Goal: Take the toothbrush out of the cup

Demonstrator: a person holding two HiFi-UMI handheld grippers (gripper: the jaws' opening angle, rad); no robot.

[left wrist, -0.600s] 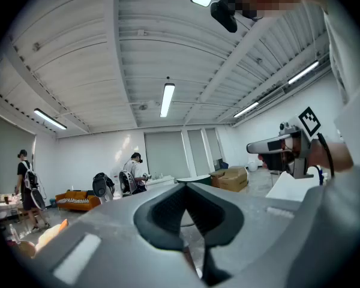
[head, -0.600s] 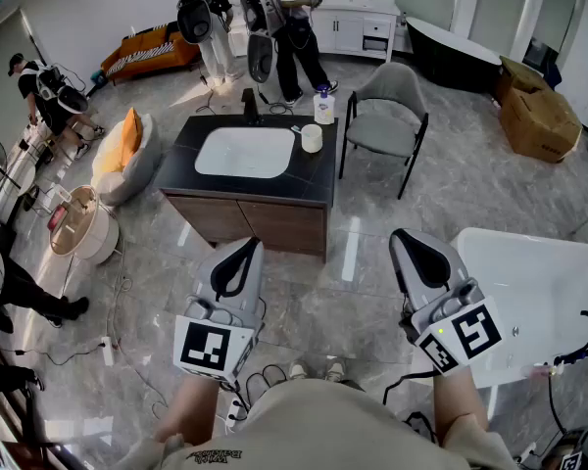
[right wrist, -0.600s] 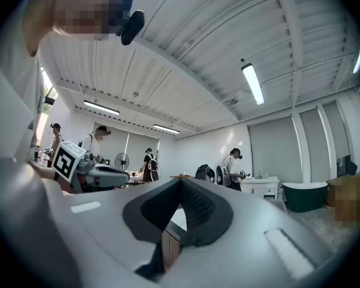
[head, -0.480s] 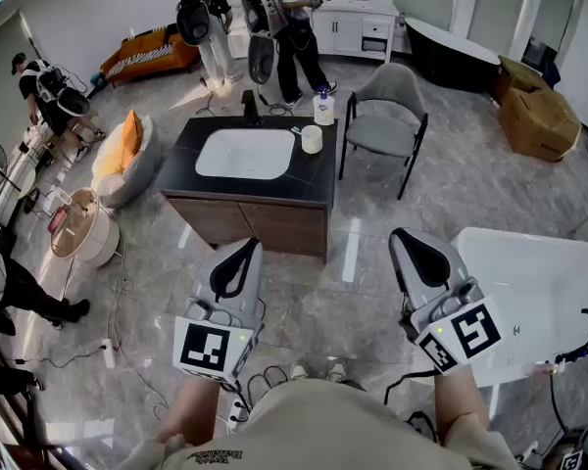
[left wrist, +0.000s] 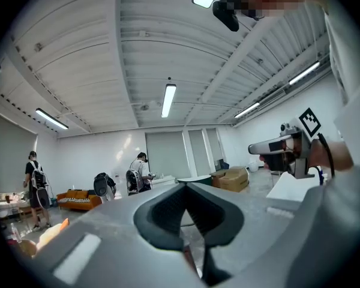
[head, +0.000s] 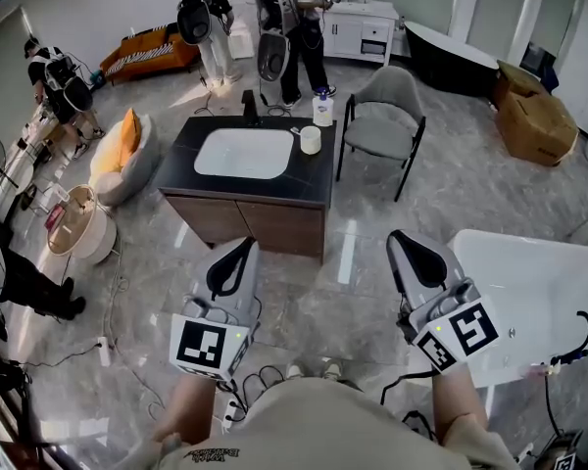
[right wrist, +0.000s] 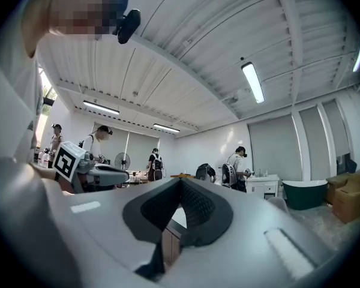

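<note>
- A round seat with an orange cushion stands on the grey marble floor at the left, near the desk.
- The left gripper is held level over the floor, clenched on nothing, well short of the desk.
- The dark desk carries a white sink. Just right of the sink stands the white cup. A thin sliver at its left rim may be the toothbrush, though it is too small to be sure.
- A grey chair stands beside the desk.
- The right gripper is likewise clenched and empty.
- A white bathtub lies at the right.
</note>
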